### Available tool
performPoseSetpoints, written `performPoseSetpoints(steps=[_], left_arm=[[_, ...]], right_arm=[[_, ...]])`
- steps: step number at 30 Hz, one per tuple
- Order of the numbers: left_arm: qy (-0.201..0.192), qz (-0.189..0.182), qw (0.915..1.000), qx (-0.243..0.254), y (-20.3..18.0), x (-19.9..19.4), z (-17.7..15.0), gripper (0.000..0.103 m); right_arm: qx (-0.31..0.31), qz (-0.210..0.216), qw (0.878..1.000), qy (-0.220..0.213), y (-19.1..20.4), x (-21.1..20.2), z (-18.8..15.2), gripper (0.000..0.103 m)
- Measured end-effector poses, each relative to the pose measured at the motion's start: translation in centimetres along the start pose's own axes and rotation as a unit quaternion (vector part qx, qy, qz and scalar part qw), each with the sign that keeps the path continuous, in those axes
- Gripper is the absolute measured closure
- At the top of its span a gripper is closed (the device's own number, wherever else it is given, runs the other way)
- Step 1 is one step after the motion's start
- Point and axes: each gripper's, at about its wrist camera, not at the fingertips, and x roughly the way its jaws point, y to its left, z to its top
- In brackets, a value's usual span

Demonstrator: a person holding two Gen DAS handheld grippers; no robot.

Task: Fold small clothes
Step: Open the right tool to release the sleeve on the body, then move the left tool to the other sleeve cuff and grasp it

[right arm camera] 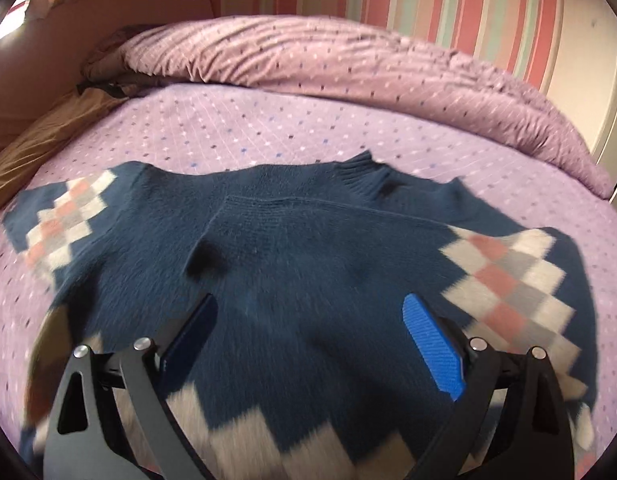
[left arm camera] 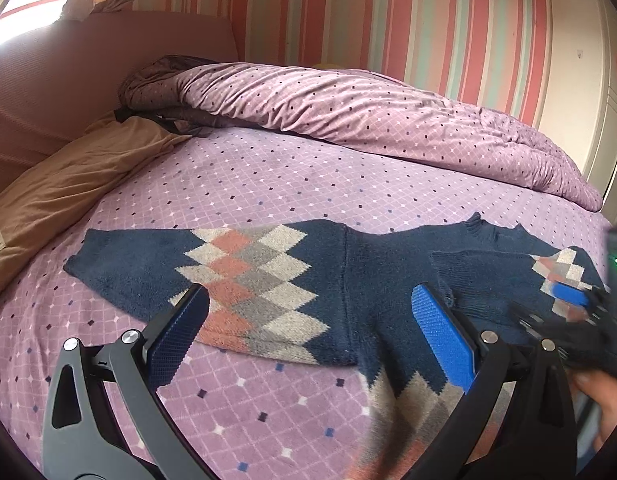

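A small navy sweater (left arm camera: pixel 372 280) with pink, grey and cream diamonds lies flat on the purple bed. Its left sleeve (left arm camera: pixel 236 276) stretches out to the left. The right sleeve (right arm camera: pixel 388 240) is folded in across the body. My left gripper (left arm camera: pixel 308 312) hangs open just above the left sleeve and armpit, nothing between its blue pads. My right gripper (right arm camera: pixel 310 320) is open over the sweater's (right arm camera: pixel 288 280) middle, holding nothing. In the left wrist view the right gripper (left arm camera: pixel 576 304) shows at the right edge, above the folded sleeve, with a hand behind it.
A rumpled purple duvet (left arm camera: pixel 388 120) is heaped along the far side of the bed. A tan pillow (left arm camera: pixel 68 188) lies at the left by the pink headboard (left arm camera: pixel 48 92). The purple dotted bedsheet (left arm camera: pixel 268 176) lies flat around the sweater.
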Motion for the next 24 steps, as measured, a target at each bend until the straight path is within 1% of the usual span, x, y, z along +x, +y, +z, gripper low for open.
performPoseSetpoints(steps=[3, 5, 7, 10, 13, 17, 18, 19, 22, 23, 24], left_arm=[[0.001, -0.004, 0.9999, -0.016, 2.2, 0.5, 0.6, 0.003], [0.003, 0.006, 0.9997, -0.025, 3.8, 0.9, 0.8, 0.003], [0.01, 0.011, 0.9991, -0.039, 6.0, 1.4, 1.2, 0.003], [0.025, 0.014, 0.9975, -0.065, 9.7, 2.3, 1.7, 0.003], [0.025, 0.031, 0.9957, -0.084, 13.0, 2.6, 2.1, 0.003], [0.022, 0.072, 0.9928, -0.094, 17.3, 3.4, 2.2, 0.003], [0.027, 0.084, 0.9913, -0.097, 18.3, 3.9, 2.1, 0.003], [0.042, 0.092, 0.9889, -0.109, 20.0, 4.9, 2.0, 0.003], [0.075, 0.088, 0.9831, -0.142, 24.6, 6.4, 2.0, 0.003], [0.09, 0.08, 0.9818, -0.147, 26.0, 6.9, 2.0, 0.003], [0.108, 0.055, 0.9795, -0.161, 27.5, 7.4, 1.9, 0.003]], right_arm=[[-0.004, -0.003, 1.0, -0.005, -0.9, -2.6, -1.4, 0.008], [0.001, -0.001, 1.0, -0.004, -1.5, -3.8, -2.0, 0.008], [0.003, 0.0, 1.0, -0.002, -1.9, -4.7, -2.5, 0.008], [-0.009, -0.008, 1.0, -0.005, -1.8, -6.0, -3.2, 0.008], [-0.014, 0.002, 1.0, -0.015, -1.5, -7.4, -3.7, 0.008], [-0.014, 0.019, 0.999, -0.025, -1.1, -8.9, -3.7, 0.008], [-0.013, 0.021, 0.999, -0.025, -1.0, -9.2, -3.6, 0.008], [-0.012, 0.021, 0.999, -0.025, -1.0, -9.7, -3.4, 0.008], [-0.009, 0.02, 1.0, -0.02, -1.0, -10.6, -2.8, 0.008], [-0.012, 0.014, 1.0, -0.022, -1.0, -10.8, -2.7, 0.008], [-0.014, 0.009, 1.0, -0.026, -1.0, -11.2, -2.4, 0.008]])
